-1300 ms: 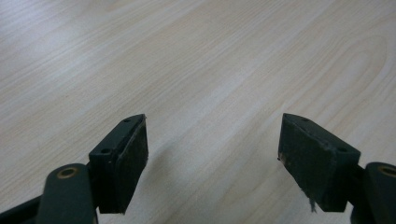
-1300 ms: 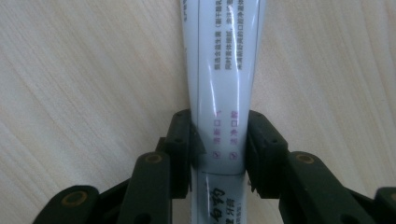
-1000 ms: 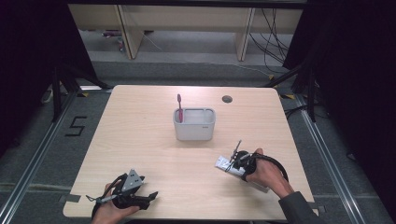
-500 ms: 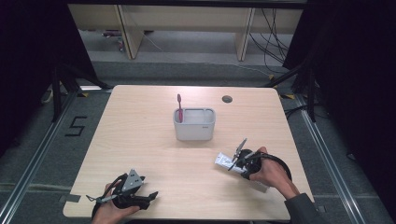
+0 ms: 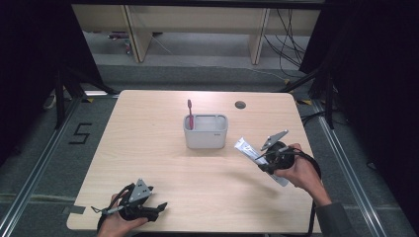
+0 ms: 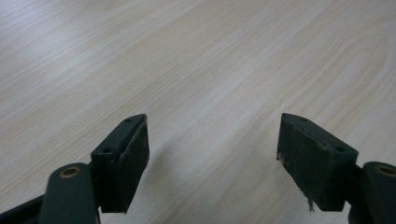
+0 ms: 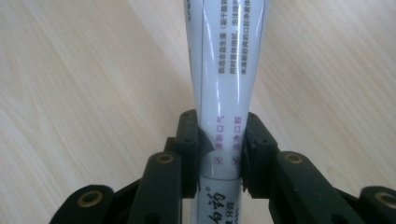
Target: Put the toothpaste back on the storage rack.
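Observation:
A white toothpaste tube (image 5: 245, 147) with printed text is clamped between the pads of my right gripper (image 5: 262, 163), held off the table at the right. The jaws have just been closing on it. In the right gripper view the tube (image 7: 229, 70) runs straight out from my right gripper (image 7: 222, 122) over the wood. A white holder (image 5: 206, 136) stands at the table's middle with a red toothbrush (image 5: 189, 112) upright in its left compartment. My left gripper (image 5: 157, 207) rests at the front left edge. In the left gripper view, it (image 6: 212, 140) is open over bare wood.
The light wooden table (image 5: 158, 158) has a dark round cable hole (image 5: 240, 104) near its far edge. Dark floor and metal rails lie on both sides. Shelving legs and cables stand beyond the far edge.
The right hand has lifted the toothpaste tube off the table and carried it a little toward the holder. The left hand has kept still.

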`<control>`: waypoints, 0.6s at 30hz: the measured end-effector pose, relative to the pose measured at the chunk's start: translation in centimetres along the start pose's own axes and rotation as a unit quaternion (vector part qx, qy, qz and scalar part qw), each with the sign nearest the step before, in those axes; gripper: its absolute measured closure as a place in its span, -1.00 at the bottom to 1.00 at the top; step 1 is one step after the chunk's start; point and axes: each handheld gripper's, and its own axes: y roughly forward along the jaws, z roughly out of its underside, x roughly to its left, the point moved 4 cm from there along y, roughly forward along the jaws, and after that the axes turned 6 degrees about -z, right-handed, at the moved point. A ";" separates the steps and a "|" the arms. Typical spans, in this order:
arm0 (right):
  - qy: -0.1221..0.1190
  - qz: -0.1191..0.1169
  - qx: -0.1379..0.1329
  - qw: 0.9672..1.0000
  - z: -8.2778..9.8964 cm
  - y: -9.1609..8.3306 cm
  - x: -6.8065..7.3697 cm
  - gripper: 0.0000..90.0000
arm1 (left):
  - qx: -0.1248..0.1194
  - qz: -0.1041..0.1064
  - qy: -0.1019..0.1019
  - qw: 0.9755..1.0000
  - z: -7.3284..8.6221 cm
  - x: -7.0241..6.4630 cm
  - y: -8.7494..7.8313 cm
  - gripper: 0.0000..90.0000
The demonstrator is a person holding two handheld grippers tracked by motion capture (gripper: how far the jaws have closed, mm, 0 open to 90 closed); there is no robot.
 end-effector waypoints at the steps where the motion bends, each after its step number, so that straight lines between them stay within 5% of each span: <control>1: 0.007 0.007 -0.009 1.000 -0.1 -0.1 -0.1 0.61 | -0.005 0.000 -0.005 1.000 -0.1 -0.1 0.1 -0.45; 4: 0.007 0.011 -0.031 0.999 -0.6 -0.7 -0.8 0.61 | -0.003 0.000 -0.005 1.000 0.0 -0.1 0.1 -0.45; 5: 0.028 0.012 -0.032 0.999 -0.8 -0.9 -0.6 0.61 | -0.003 0.000 -0.004 1.000 0.0 -0.1 0.1 -0.45; 11: 0.021 0.019 -0.081 0.996 -2.3 -1.6 -1.5 0.61 | 0.000 0.000 0.000 1.000 0.0 0.1 -0.1 -0.45; 15: 0.040 0.020 -0.117 0.992 -3.7 -2.3 -1.6 0.61 | 0.001 -0.002 0.005 1.000 0.0 0.2 -0.1 -0.45; 18: 0.027 0.029 -0.145 0.989 -4.6 -2.5 -2.1 0.61 | -0.006 -0.004 -0.003 1.000 -0.1 0.1 -0.1 -0.45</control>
